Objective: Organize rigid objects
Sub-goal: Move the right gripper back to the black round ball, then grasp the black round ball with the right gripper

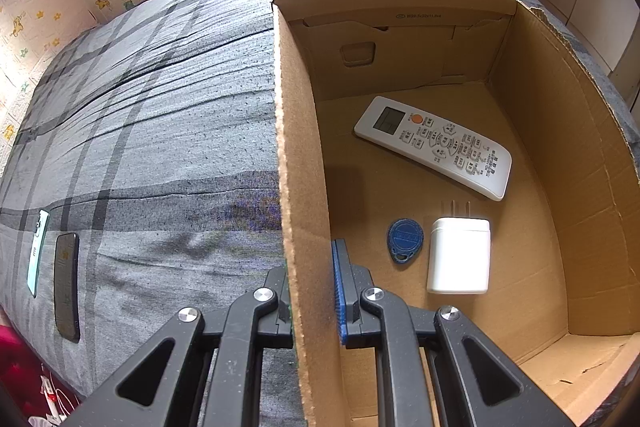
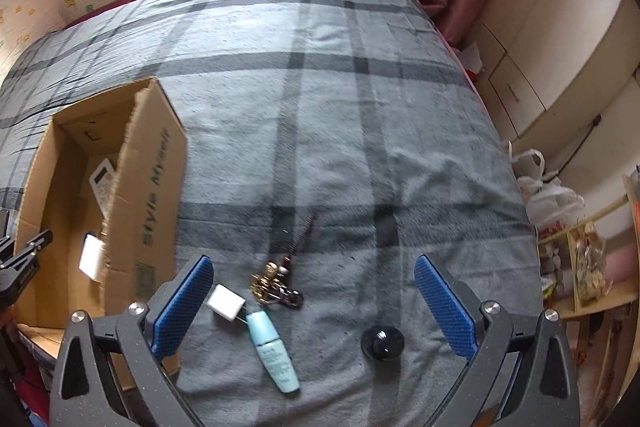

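- judging by what lies where, the sorting looks partly done: the cardboard box (image 1: 400,67) on the grey plaid blanket (image 1: 160,127) already holds a white remote control (image 1: 434,147), a blue key fob (image 1: 405,239) and a white charger block (image 1: 459,255), each lying apart on the box floor.
- still out on the blanket, just beside the box, are a small white plug adapter (image 2: 225,302), a pale blue cosmetic bottle (image 2: 273,355) touching it, a gold and dark trinket on a cord (image 2: 276,285) and a round black cap-like object (image 2: 382,343).
- two phones (image 1: 66,275) lie side by side far off at the blanket's edge; whether they belong in the box i cannot tell.
- the left gripper (image 1: 314,291) is clamped on the box's side wall, one finger outside and one inside, steadying it.
- the right gripper (image 2: 314,303) hangs wide open over the loose items with nothing held; the adapter sits near its left finger.
- the leftover pieces look small, hard and smooth; the bottle lies on its side and could roll.
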Demonstrator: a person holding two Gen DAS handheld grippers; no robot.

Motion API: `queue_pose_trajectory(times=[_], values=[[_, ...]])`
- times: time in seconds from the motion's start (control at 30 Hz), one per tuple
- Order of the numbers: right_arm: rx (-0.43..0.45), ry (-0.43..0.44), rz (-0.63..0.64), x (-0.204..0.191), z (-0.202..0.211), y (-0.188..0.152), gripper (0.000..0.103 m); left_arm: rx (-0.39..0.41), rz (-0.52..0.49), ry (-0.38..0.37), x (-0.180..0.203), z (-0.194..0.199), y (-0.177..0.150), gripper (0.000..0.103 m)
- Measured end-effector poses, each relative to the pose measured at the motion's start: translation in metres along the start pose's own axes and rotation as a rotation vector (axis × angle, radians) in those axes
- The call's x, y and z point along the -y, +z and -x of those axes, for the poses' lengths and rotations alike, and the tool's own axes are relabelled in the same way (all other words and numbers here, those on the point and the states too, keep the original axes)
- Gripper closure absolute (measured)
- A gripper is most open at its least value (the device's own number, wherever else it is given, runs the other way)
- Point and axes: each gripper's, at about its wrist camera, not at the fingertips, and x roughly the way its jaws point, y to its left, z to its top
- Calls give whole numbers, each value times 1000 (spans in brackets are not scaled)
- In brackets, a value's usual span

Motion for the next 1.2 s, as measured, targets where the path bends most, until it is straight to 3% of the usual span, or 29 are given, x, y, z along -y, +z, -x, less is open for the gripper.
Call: queue_pose_trajectory(times=[0.37, 0.57, 0.97, 1.1, 1.13, 1.17, 1.2], values=[[-122, -44, -115, 49, -50, -42, 0, -1, -2, 2, 0, 1, 0, 89], [-189, -18, -184, 65, -77, -61, 0, -2, -3, 5, 0, 1, 1, 89], [-241, -7, -221, 80, -103, -82, 2, -2, -1, 9, 3, 2, 2, 89], [-238, -7, -212, 80, -103, -85, 16, -2, -2, 11, 3, 2, 2, 89], [-241, -8, -205, 80, -104, -84, 24, -2, -1, 9, 2, 2, 2, 89], [-242, -8, -204, 79, -103, -85, 43, -2, 0, 7, 2, 2, 2, 89], [-246, -7, -204, 77, -103, -86, 54, -2, 2, 5, 1, 2, 2, 89]])
